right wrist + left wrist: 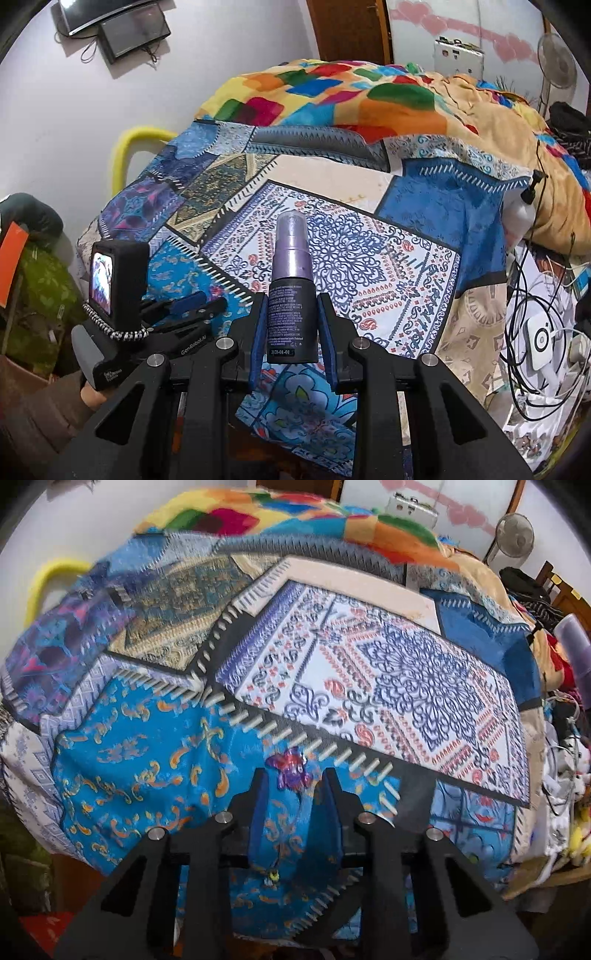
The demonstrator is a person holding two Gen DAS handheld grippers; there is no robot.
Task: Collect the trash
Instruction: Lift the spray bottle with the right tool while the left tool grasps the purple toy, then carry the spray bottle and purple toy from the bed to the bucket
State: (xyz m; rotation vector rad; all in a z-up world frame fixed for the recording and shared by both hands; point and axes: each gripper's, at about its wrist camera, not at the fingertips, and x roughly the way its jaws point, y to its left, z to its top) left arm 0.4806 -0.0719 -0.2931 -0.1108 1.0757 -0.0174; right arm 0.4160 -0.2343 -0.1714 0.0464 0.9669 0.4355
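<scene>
My right fingers (291, 314) are clamping a spray bottle (290, 291); my left fingers (293, 786), apart, are straddling a purple wrapper (291, 771) lying on the bedspread (147, 746). Closing might pinch bedspread cloth too.

Even, fairly bright indoor light with soft shadows fills both fisheye views, whose edges bulge and darken at the corners, the left wrist view smeared by motion blur.

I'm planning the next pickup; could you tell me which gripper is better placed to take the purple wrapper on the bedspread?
Left. The left gripper is free, its tips beside the purple wrapper, while the right gripper already holds a spray bottle.
</scene>
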